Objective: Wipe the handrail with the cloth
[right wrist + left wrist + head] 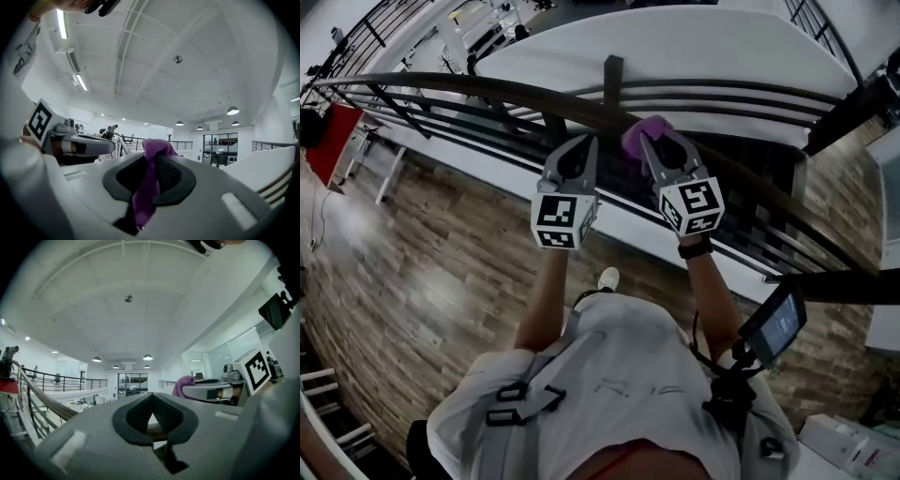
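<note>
**Press the cloth flat, then stroke along the rail**

My right gripper (152,151) is clamped on the purple cloth (146,190), which sticks out past the tips. My left gripper (151,401) is closed on nothing, just beside it. The cloth sits at the handrail (487,92); I can't confirm contact. I'd press down firmly and slide steadily along the rail.

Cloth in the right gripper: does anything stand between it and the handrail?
Nothing visible does. The purple cloth, clamped in the right gripper, is right at the dark handrail; whether it touches, I cannot tell.
</note>
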